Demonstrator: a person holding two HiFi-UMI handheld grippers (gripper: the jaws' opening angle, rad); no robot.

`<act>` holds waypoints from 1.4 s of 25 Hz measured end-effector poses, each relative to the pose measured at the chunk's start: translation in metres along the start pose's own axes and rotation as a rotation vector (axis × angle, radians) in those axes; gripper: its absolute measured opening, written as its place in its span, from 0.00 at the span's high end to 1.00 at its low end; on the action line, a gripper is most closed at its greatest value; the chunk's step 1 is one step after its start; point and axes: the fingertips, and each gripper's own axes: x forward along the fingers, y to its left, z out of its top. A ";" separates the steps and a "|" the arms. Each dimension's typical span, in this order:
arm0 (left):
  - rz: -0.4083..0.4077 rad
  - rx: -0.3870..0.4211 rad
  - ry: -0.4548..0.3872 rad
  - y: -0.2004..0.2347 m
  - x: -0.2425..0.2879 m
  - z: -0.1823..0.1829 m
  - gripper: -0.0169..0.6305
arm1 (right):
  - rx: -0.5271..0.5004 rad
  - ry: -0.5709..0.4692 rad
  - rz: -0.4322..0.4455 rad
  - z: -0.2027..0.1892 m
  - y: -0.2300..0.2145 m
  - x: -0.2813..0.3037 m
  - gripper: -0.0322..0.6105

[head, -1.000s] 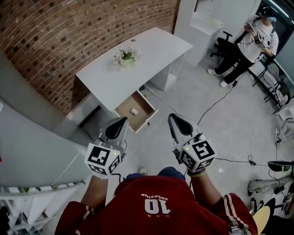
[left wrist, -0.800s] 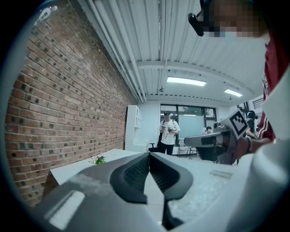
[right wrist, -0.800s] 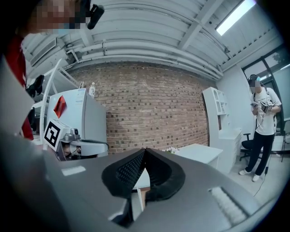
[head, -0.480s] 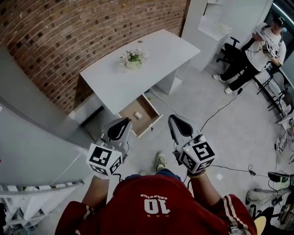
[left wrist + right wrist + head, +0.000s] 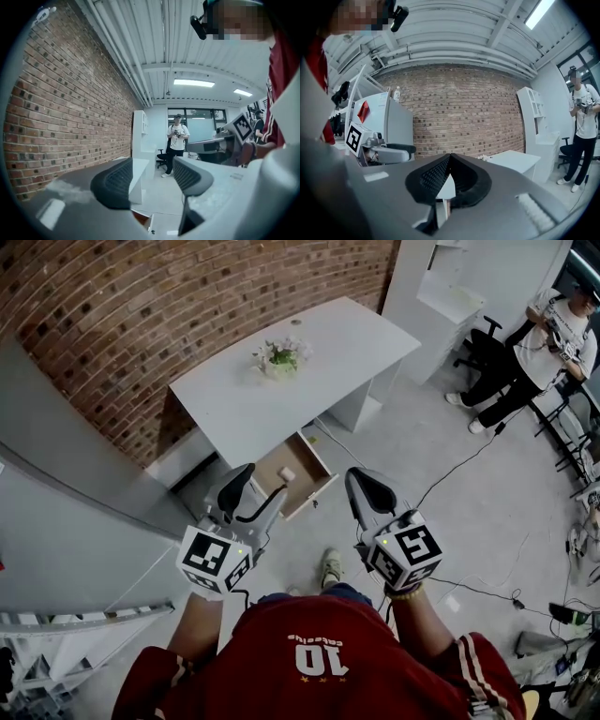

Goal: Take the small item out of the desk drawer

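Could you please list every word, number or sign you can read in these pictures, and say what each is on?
"10": on the red shirt, upside down in the head view.
Small word beside it: too blurred to read.
Red label on the cabinet: too small to read.

Your head camera looks steeply down onto the bench (image 5: 281, 390), well off. Cameras on your left tongs (image 5: 152, 176) and right tongs (image 5: 449, 174) look level along their jaws; both catch the brick wall (image 5: 61, 117) and, apparently, one standing person (image 5: 176, 140).

The wall (image 5: 141, 324) is rough brick, the desk (image 5: 248, 395) smooth and matt, the drawer (image 5: 306, 465) wooden.
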 end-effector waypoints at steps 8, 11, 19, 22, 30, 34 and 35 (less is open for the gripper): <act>-0.053 0.034 0.080 -0.003 0.029 -0.032 0.36 | 0.033 0.020 -0.021 -0.012 -0.016 0.001 0.95; -0.068 0.044 0.130 -0.001 0.041 -0.056 0.35 | 0.048 0.033 -0.027 -0.022 -0.024 0.001 0.95; -0.091 0.057 0.248 0.018 0.081 -0.125 0.35 | 0.105 0.058 -0.029 -0.045 -0.050 0.016 0.95; -0.102 0.147 0.298 0.027 0.099 -0.152 0.35 | 0.106 0.071 -0.044 -0.057 -0.066 0.027 0.95; -0.133 0.229 0.468 0.051 0.144 -0.256 0.35 | 0.164 0.103 -0.052 -0.098 -0.103 0.062 0.95; -0.089 0.118 0.511 0.060 0.161 -0.311 0.35 | 0.176 0.105 -0.049 -0.121 -0.117 0.074 0.95; -0.074 0.097 0.522 0.062 0.164 -0.325 0.35 | 0.187 0.106 -0.051 -0.128 -0.120 0.076 0.95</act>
